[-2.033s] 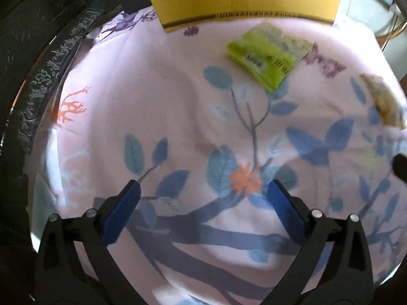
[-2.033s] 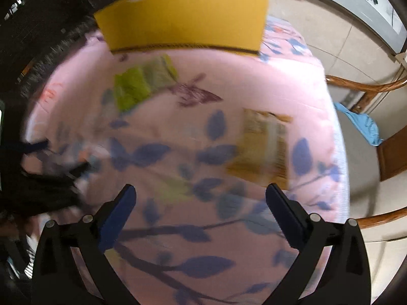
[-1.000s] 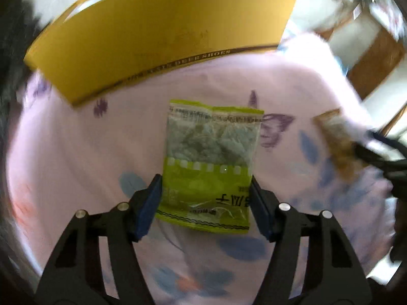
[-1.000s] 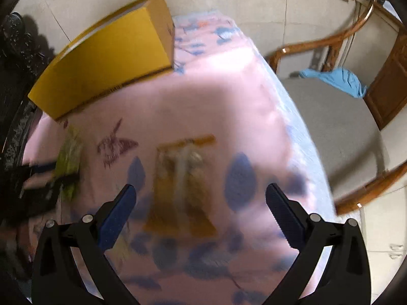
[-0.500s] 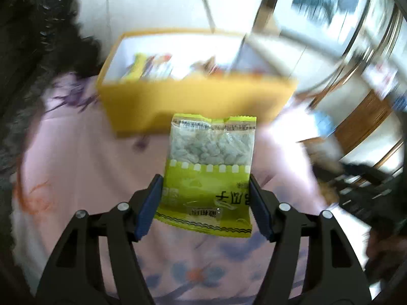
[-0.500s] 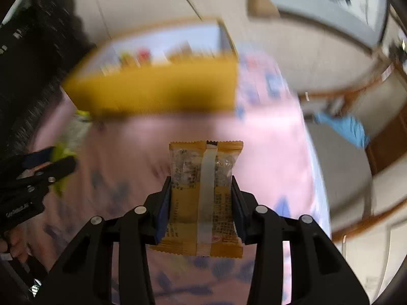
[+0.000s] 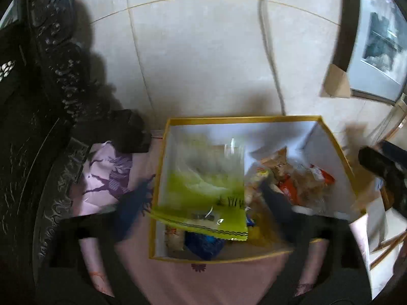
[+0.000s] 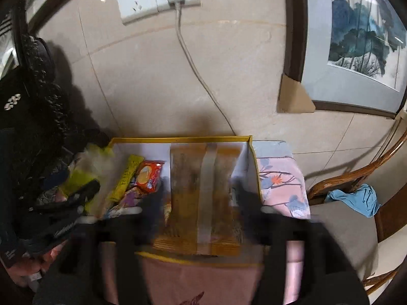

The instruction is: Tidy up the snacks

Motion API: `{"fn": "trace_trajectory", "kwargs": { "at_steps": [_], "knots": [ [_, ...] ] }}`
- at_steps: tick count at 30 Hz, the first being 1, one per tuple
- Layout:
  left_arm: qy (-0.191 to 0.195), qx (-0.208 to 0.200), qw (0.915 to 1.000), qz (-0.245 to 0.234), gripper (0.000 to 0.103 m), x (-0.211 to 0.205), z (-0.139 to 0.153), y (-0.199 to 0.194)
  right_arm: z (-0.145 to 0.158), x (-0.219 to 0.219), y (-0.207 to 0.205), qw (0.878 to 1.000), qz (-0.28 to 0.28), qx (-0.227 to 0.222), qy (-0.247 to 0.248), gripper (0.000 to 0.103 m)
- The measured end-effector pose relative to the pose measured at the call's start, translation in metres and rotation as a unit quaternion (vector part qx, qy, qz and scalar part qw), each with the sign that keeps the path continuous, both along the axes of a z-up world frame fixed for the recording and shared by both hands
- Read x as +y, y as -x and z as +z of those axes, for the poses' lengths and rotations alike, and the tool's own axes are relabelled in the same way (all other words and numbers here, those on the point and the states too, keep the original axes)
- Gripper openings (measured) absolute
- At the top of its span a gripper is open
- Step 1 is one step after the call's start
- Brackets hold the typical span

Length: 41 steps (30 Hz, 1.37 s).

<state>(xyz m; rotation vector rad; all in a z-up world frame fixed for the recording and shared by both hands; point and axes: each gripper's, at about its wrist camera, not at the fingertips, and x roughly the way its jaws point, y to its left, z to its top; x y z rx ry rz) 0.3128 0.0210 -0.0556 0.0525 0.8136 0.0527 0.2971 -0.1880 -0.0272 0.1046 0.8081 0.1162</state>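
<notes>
A yellow box (image 7: 203,120) with a white inside stands on the pink cloth and holds several snack packs. In the left wrist view my left gripper (image 7: 203,203) is blurred, its fingers spread wide; the green snack bag (image 7: 203,195) hangs over the box's left part. In the right wrist view my right gripper (image 8: 201,203) is also blurred, fingers apart beside the orange snack bag (image 8: 203,190), which is over the box's (image 8: 183,138) right part. Whether either bag is still gripped is unclear through the blur.
A tiled wall with a socket and cable (image 8: 178,12) rises behind the box. A framed picture (image 8: 356,38) leans at right. A wooden chair (image 8: 356,178) with a blue cloth stands right of the table. Dark carved furniture (image 7: 38,76) is at left.
Both grippers carried their bags from above the cloth to over the open box. Their fingers now look spread wider than half a second ago.
</notes>
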Motion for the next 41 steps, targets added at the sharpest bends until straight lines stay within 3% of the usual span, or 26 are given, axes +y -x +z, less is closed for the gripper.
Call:
{"fn": "trace_trajectory", "kwargs": {
  "at_steps": [4, 8, 11, 14, 16, 22, 27, 32, 41],
  "knots": [
    [-0.049, -0.013, 0.9986, 0.017, 0.101, -0.007, 0.005, 0.005, 0.002, -0.008, 0.003, 0.999, -0.031, -0.004, 0.008, 0.102],
    [-0.041, -0.038, 0.9980, 0.030, 0.101, -0.004, 0.022, 0.031, 0.014, -0.011, 0.037, 0.999, -0.033, -0.013, 0.022, 0.102],
    [-0.040, -0.035, 0.9975, 0.046, 0.101, -0.006, 0.045, 0.066, 0.028, -0.010, 0.072, 0.999, -0.028, -0.024, 0.038, 0.102],
    [0.000, -0.059, 0.9973, 0.044, 0.101, -0.007, 0.069, 0.115, 0.042, -0.005, 0.113, 0.996, -0.024, -0.015, 0.079, 0.102],
    [0.006, -0.067, 0.9965, 0.049, 0.101, -0.008, 0.081, 0.140, 0.056, -0.007, 0.141, 0.996, -0.022, -0.034, 0.074, 0.102],
    [-0.059, -0.109, 0.9910, 0.052, 0.101, -0.015, 0.108, 0.255, 0.087, -0.003, 0.241, 0.994, -0.037, -0.071, 0.077, 0.102],
    [-0.021, -0.105, 0.9941, 0.020, 0.101, -0.001, 0.105, 0.348, 0.090, 0.006, 0.341, 0.992, -0.074, -0.089, 0.057, 0.102],
    [0.020, -0.142, 0.9895, 0.016, 0.101, 0.016, 0.110, 0.428, 0.096, 0.022, 0.411, 0.992, -0.074, -0.100, 0.035, 0.102],
    [-0.002, -0.143, 0.9897, 0.005, 0.101, 0.019, 0.130, 0.481, 0.128, 0.031, 0.471, 0.987, -0.094, -0.120, 0.054, 0.102]
  ]
}}
